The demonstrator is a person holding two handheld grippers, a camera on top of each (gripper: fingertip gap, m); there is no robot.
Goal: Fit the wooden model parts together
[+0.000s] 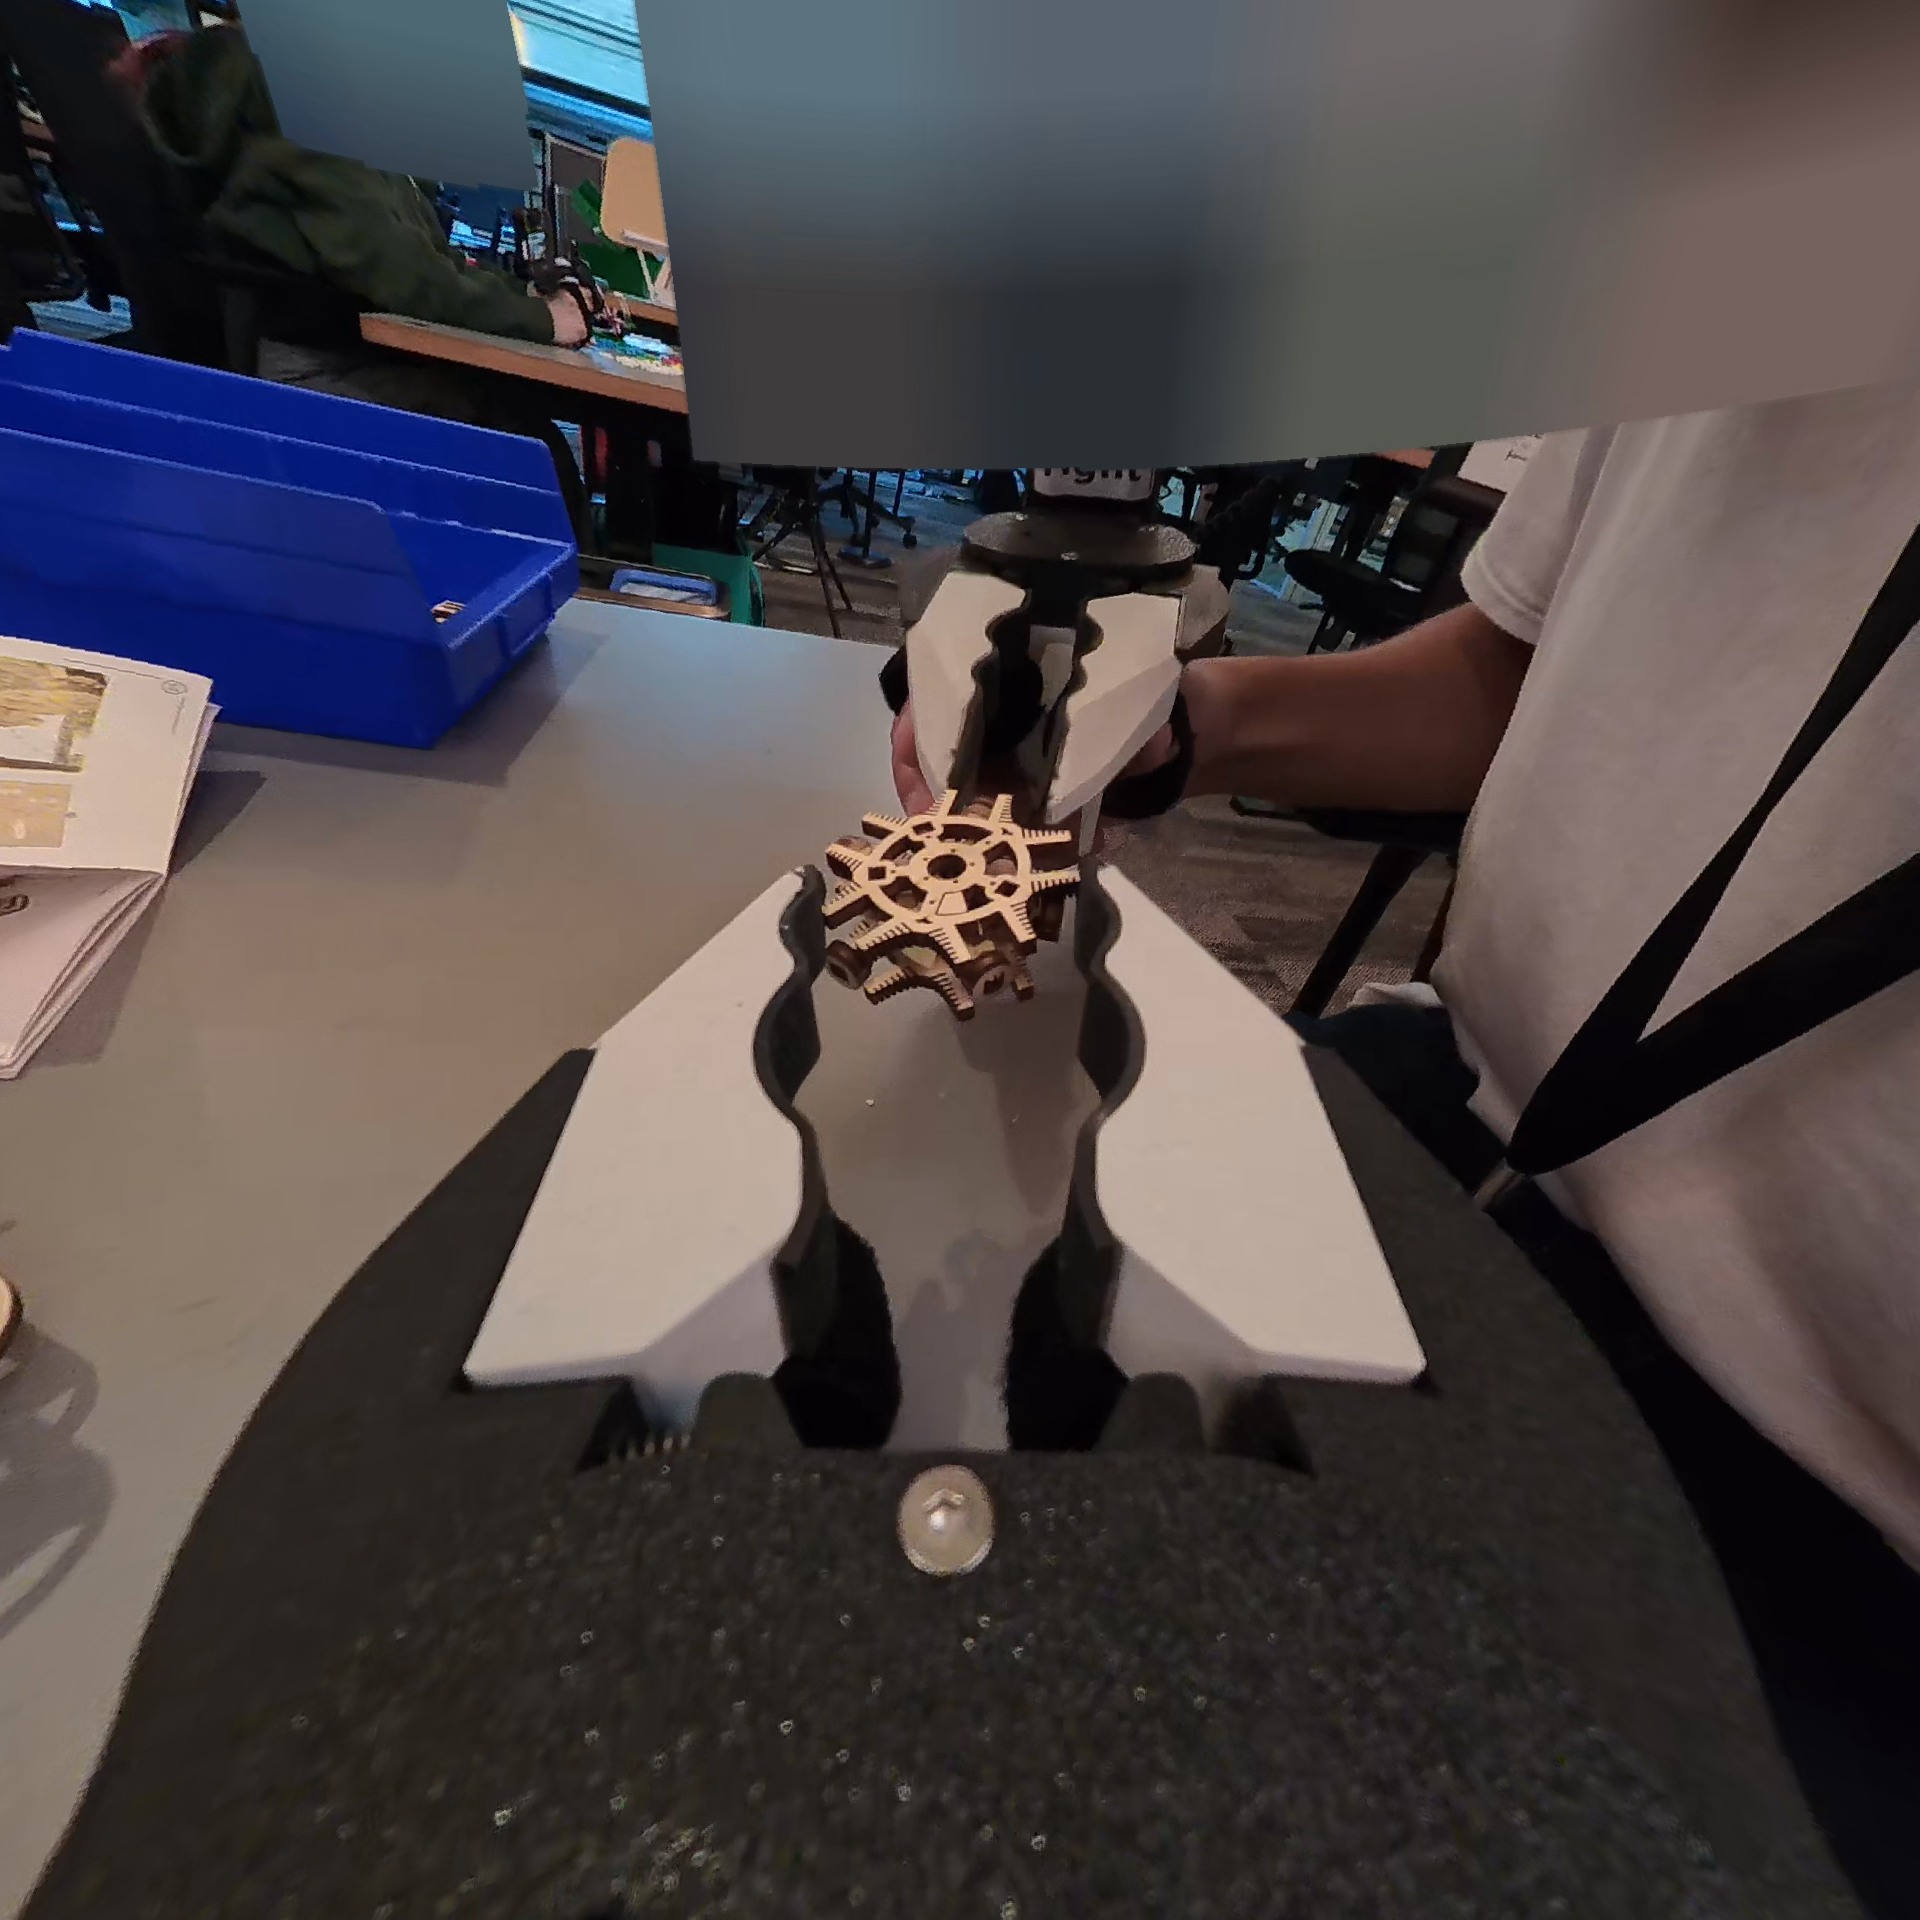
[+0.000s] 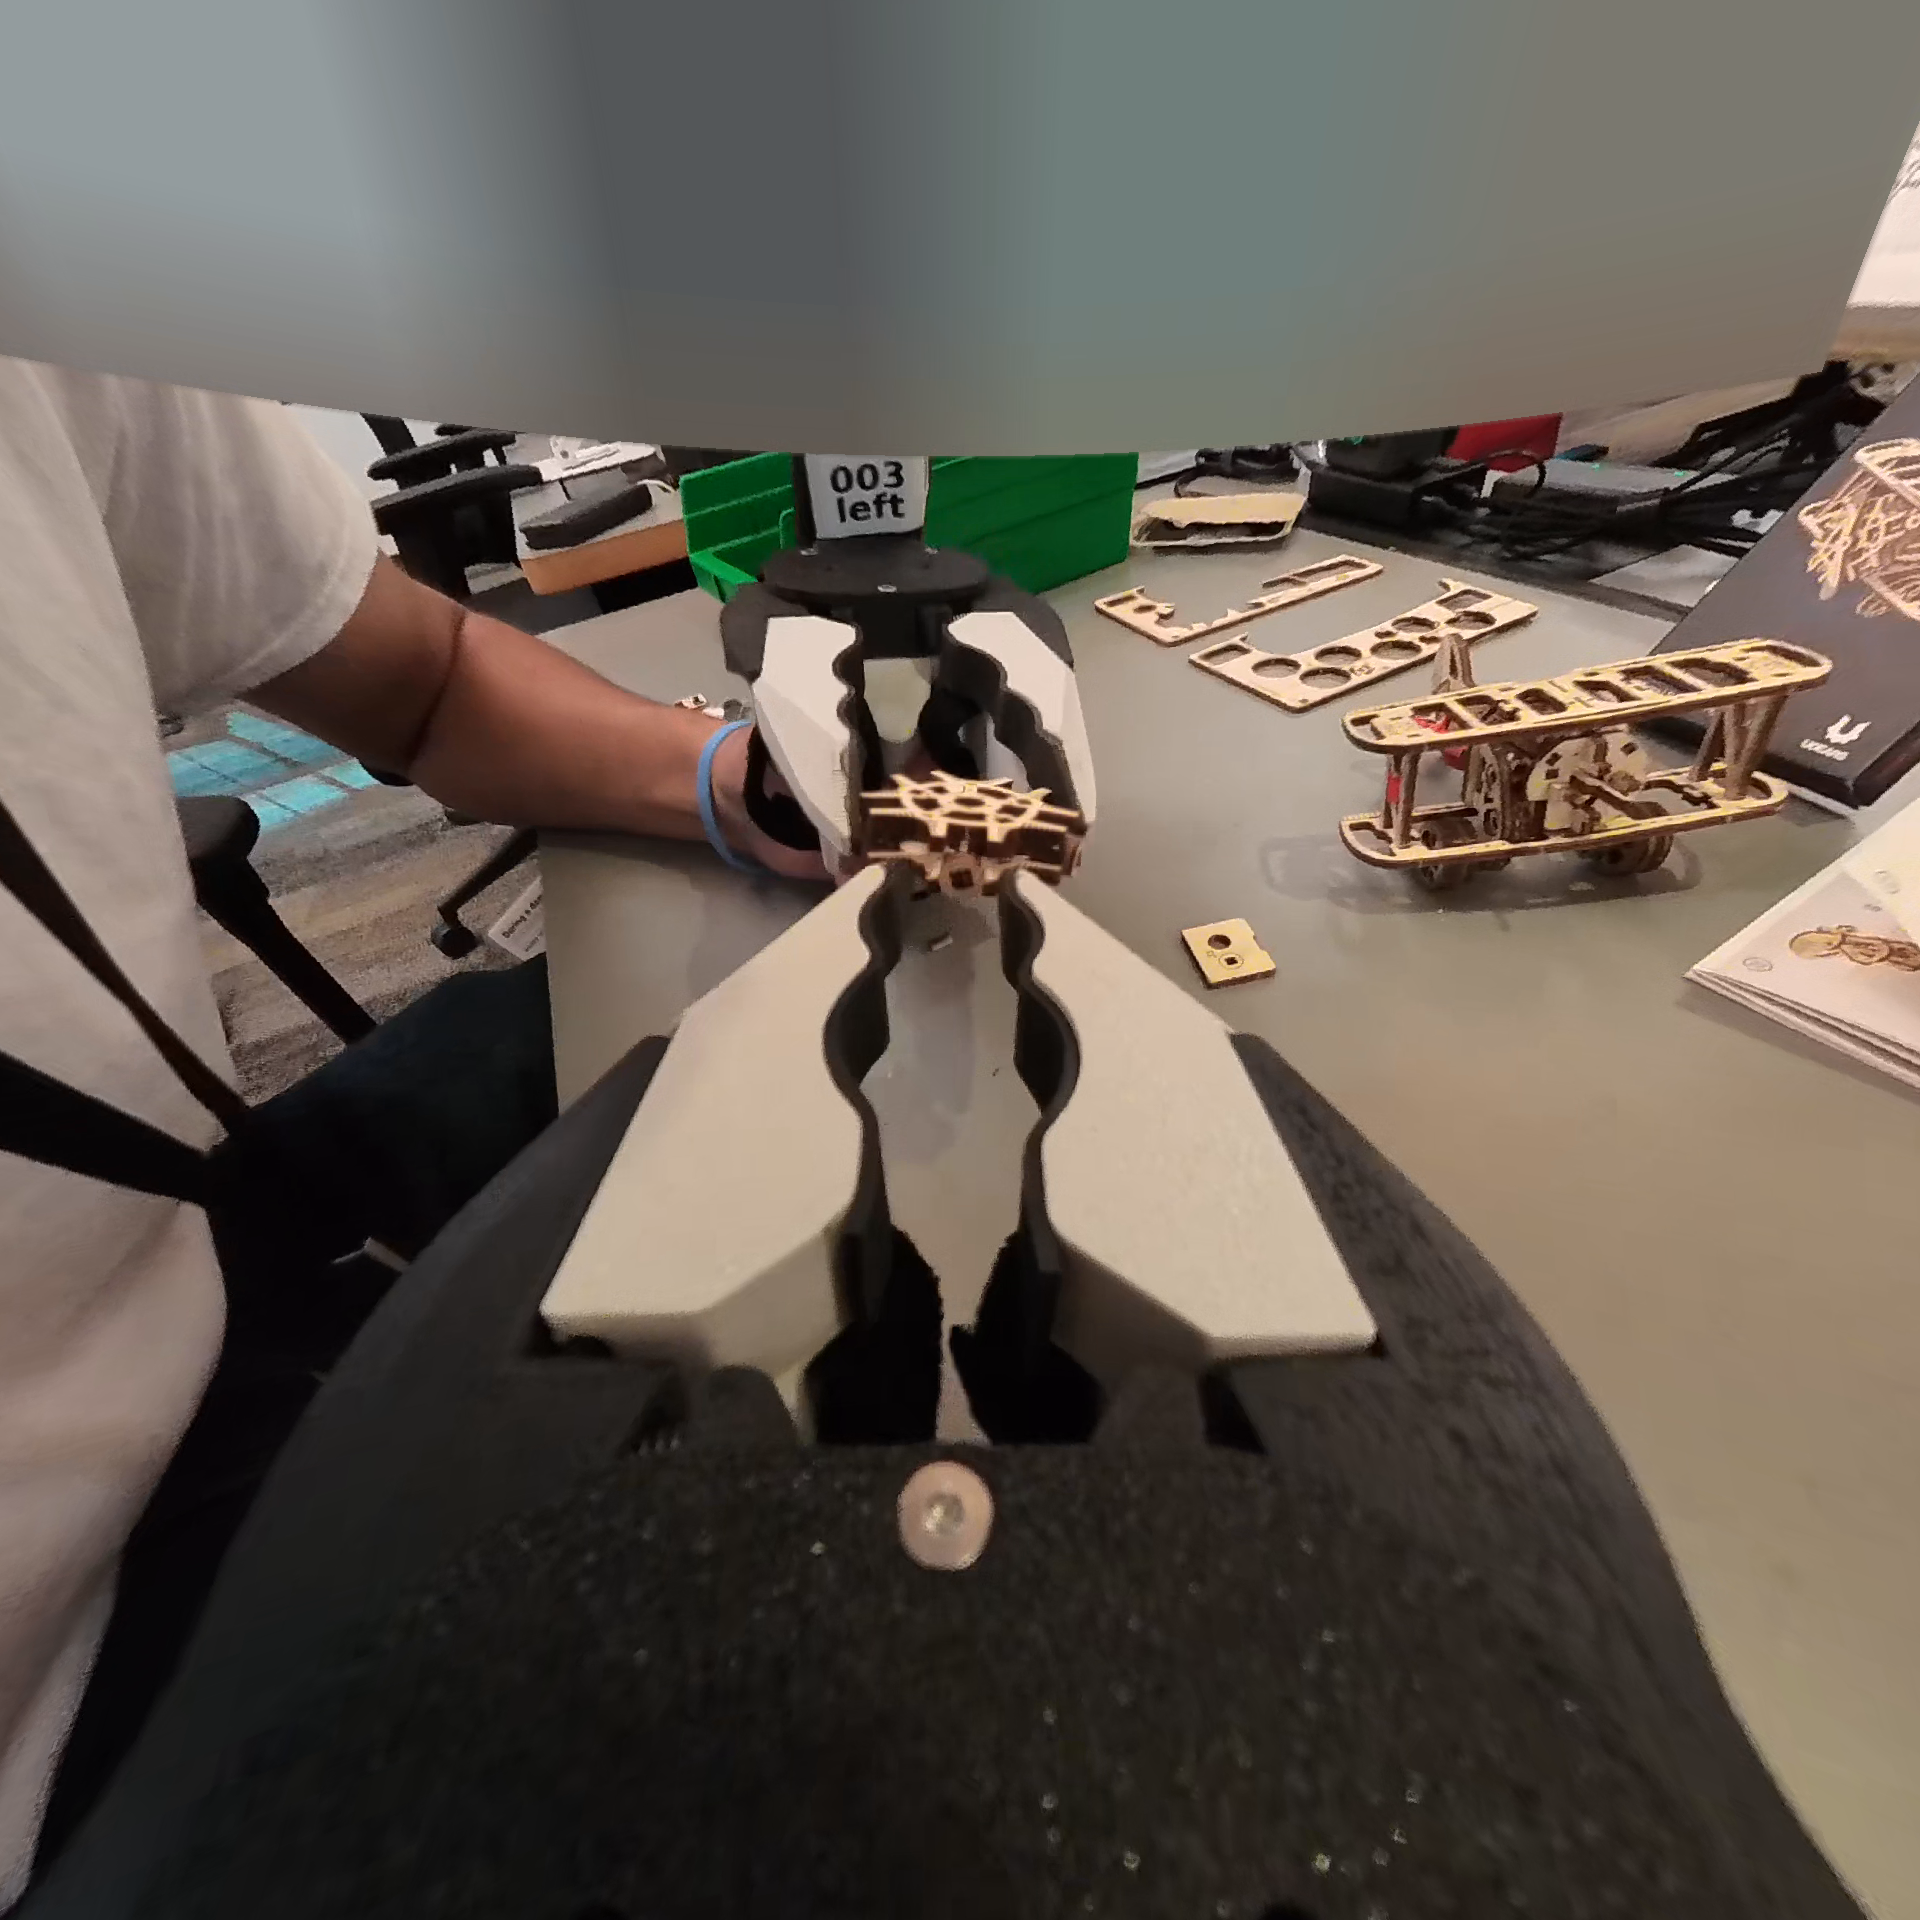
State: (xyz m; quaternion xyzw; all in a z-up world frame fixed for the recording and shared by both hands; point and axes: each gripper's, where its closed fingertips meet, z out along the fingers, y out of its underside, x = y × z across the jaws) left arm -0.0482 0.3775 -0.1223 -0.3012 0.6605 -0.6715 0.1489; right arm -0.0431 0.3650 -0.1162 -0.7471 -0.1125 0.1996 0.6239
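Observation:
A round wooden gear assembly (image 1: 948,902) with toothed spokes is held above the grey table (image 1: 416,987) near its edge. My left gripper (image 1: 945,891) is shut on it, one finger on each side of the wheel. My right gripper (image 1: 1013,795) faces it from the far side, with its jaws nearly closed on the wheel's far edge. In the right wrist view the assembly (image 2: 971,831) is seen edge-on, with my right gripper (image 2: 943,883) pinching its near underside and the left gripper (image 2: 961,805) behind it. A finished wooden biplane (image 2: 1558,769) stands to the right.
Emptied wooden part sheets (image 2: 1361,644) and a small square wooden piece (image 2: 1228,954) lie on the table. There is a black box (image 2: 1818,623), an instruction booklet (image 2: 1829,987) and a green bin (image 2: 1018,509). A blue bin (image 1: 260,561) stands at the back left. A person's torso is close by. My left and right fingertips are right by each other. The finished wooden biplane (image 2: 1558,769) is about 20 cm from both grippers' fingertips.

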